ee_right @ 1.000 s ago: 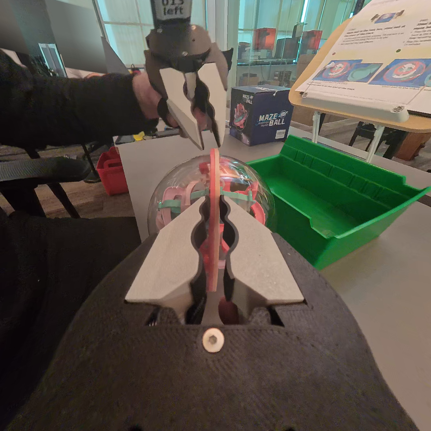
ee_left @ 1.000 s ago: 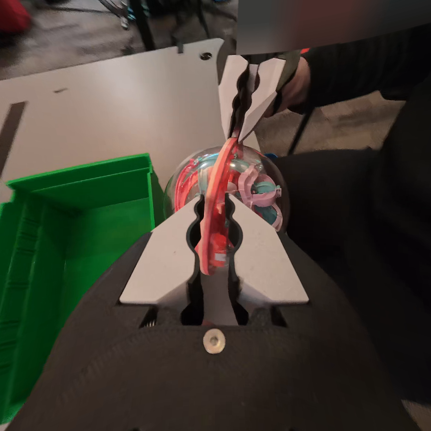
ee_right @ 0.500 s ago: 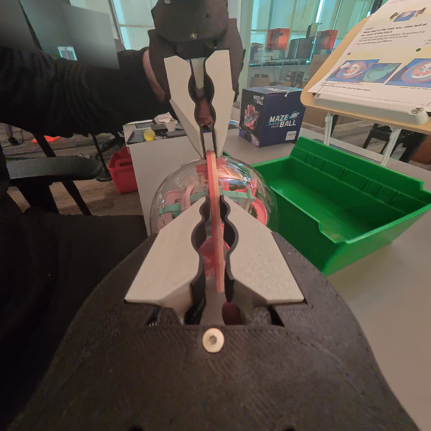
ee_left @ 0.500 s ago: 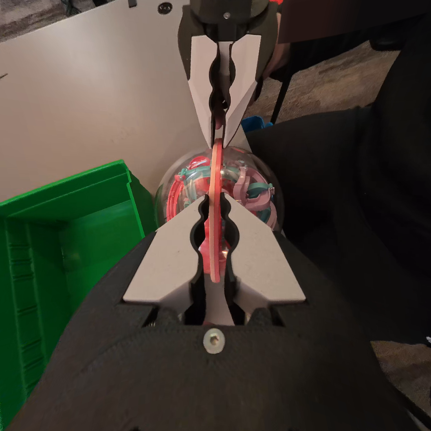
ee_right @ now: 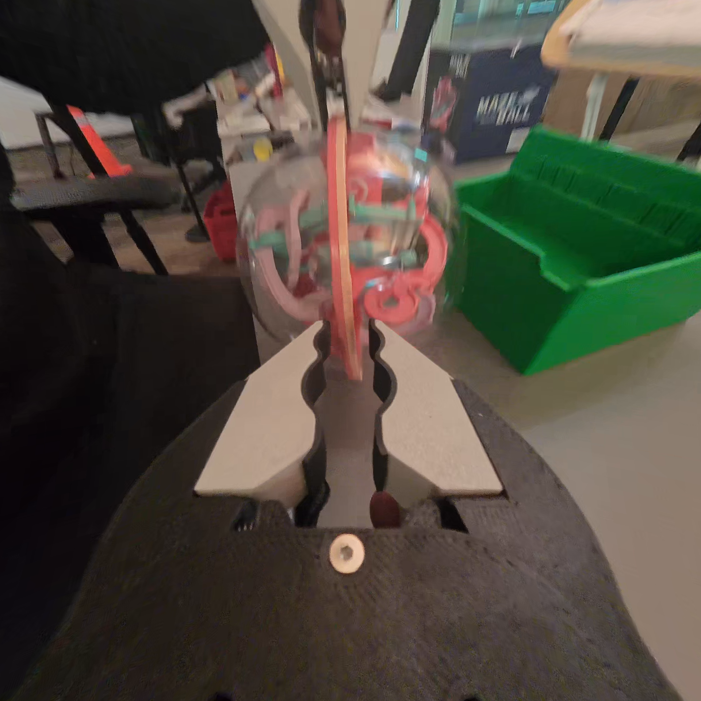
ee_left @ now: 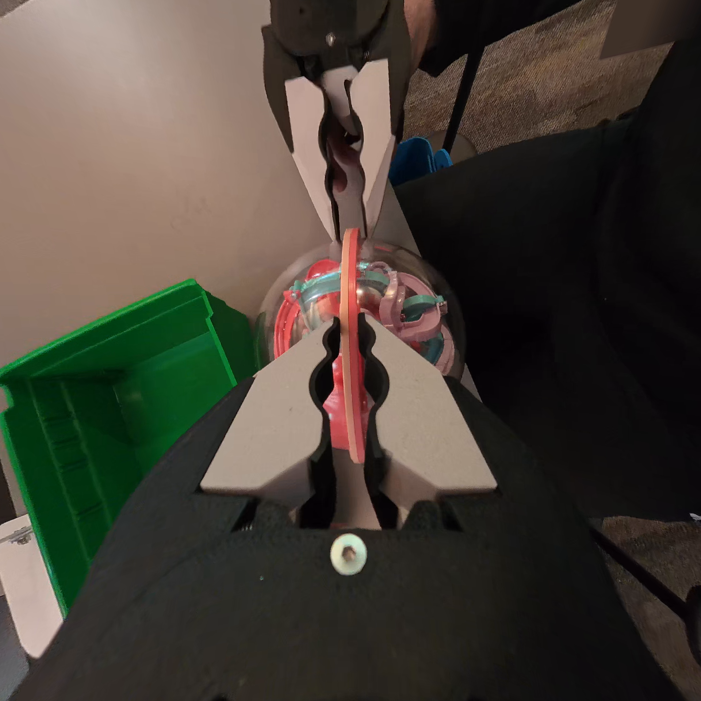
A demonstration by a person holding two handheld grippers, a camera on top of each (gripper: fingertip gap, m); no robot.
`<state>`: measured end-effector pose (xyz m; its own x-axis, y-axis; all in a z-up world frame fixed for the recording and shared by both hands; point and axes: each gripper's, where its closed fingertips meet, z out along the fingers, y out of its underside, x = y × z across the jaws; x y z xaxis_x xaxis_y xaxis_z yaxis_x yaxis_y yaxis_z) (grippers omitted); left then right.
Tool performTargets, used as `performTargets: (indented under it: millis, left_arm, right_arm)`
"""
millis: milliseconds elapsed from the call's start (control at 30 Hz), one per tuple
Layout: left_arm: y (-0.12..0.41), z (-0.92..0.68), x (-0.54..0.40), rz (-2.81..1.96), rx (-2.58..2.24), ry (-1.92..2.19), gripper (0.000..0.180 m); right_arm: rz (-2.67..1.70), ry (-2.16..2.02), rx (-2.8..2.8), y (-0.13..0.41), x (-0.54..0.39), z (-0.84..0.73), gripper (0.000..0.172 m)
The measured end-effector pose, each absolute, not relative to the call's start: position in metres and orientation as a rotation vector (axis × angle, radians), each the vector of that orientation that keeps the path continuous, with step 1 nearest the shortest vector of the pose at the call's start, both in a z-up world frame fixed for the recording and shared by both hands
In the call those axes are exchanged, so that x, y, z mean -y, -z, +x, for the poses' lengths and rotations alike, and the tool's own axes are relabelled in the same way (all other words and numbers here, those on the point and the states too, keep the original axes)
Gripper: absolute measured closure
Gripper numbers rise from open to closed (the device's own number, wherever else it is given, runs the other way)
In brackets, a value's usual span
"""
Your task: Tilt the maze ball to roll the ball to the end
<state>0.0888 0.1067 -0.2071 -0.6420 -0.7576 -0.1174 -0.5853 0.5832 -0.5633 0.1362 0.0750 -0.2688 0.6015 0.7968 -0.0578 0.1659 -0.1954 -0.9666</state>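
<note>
The maze ball point(ee_left: 409, 303) is a clear sphere with pink, red and teal tracks and a red ring point(ee_left: 349, 296) around it. My left gripper point(ee_left: 351, 322) is shut on the ring's near edge and holds the ball above the table edge. My right gripper point(ee_right: 346, 326) is open: the ring point(ee_right: 341, 265) stands between its pads with a gap on each side. In the left wrist view the right gripper point(ee_left: 351, 231) shows at the ring's far edge, fingers apart. In the blurred right wrist view the left gripper point(ee_right: 333, 102) shows at the top.
A green bin point(ee_left: 113, 379) stands on the grey table point(ee_left: 132, 170) beside the ball; it also shows in the right wrist view point(ee_right: 569, 265). A dark blue box point(ee_right: 493, 102) stands behind it. A person's dark clothing point(ee_left: 569, 303) fills the other side. The left gripper's tips are roughly 10 cm from the right gripper's.
My right gripper's pads opened off the ring and let it go. My left gripper closed firmly on the ring and keeps it. The ball turned, showing other tracks.
</note>
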Motion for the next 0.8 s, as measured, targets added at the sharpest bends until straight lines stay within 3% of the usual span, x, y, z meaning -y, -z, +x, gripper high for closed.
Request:
performTargets:
  millis: [33,100,333,800]
  left_arm:
    - [0.207,0.090,-0.106,-1.090,-2.476,0.690,0.174]
    - [0.208,0.092,-0.103,-1.088,-2.487,0.690,0.174]
    - [0.211,0.094,-0.100,-1.092,-2.525,0.612,0.174]
    - [0.171,0.110,-0.085,-0.978,-2.538,0.456,0.173]
  right_arm:
    - [-1.742,-0.688,0.819,0.280,-0.075,0.136,0.152]
    - [-1.764,-0.677,0.834,0.291,-0.074,0.133,0.165]
    - [-1.789,-0.625,0.829,0.306,-0.084,0.121,0.166]
    - [-1.681,-0.474,0.698,0.274,-0.106,0.115,0.165]
